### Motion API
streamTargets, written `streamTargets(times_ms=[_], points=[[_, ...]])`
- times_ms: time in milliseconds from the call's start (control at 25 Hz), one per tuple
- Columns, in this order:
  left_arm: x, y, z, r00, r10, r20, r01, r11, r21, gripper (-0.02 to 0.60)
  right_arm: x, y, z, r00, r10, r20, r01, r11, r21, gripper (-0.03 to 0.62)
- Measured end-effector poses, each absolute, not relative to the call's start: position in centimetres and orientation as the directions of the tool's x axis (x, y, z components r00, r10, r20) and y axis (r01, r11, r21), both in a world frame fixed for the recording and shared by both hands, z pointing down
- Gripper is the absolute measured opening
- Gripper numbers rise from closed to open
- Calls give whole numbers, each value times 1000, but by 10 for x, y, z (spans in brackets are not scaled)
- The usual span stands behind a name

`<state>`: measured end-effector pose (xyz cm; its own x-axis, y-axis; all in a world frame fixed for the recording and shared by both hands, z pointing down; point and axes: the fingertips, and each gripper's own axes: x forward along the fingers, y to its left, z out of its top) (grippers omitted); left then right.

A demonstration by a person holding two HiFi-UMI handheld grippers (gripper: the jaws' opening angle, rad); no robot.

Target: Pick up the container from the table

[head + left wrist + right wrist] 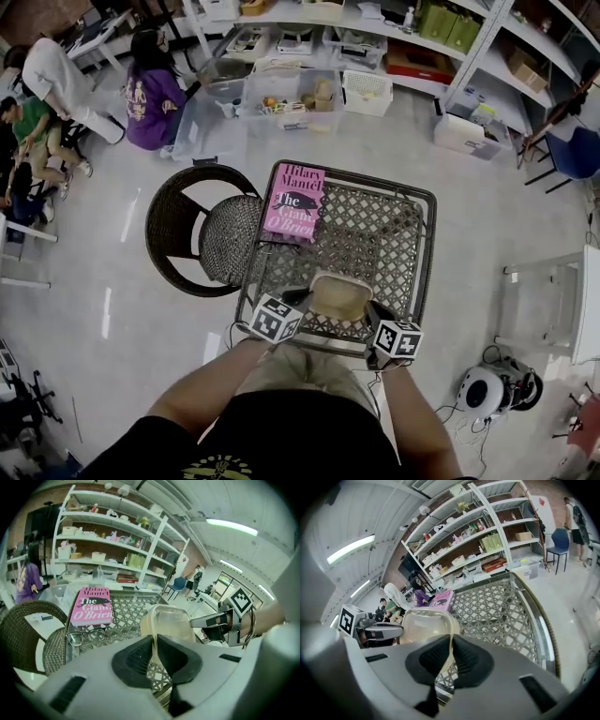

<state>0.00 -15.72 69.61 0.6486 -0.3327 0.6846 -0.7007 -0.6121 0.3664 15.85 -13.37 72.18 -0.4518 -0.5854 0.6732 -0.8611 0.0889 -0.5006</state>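
A translucent, cream-tinted plastic container (339, 295) hangs just above the front part of the lattice table (398, 234), held from both sides. My left gripper (304, 297) is shut on its left rim. In the left gripper view the thin wall of the container (171, 623) runs between the black pads (136, 658). My right gripper (374, 310) is shut on the opposite rim. The right gripper view shows the container (424, 625) edge pinched between the pads (466, 660). Each gripper also shows in the other's view: the right gripper (208, 620) and the left gripper (391, 631).
A pink book (294, 202) lies at the table's far left corner, with a pair of glasses (86, 636) in front of it. A dark wicker chair (202, 239) stands left of the table. Shelves, bins and seated people (150, 89) are beyond.
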Motion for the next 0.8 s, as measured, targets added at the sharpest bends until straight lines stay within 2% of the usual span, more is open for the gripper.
streamTargets(times_ms=[800], points=[[-7, -157, 572, 658, -508, 555, -730, -612, 305, 31, 152, -129, 599, -473, -698, 537, -852, 209, -480, 26]])
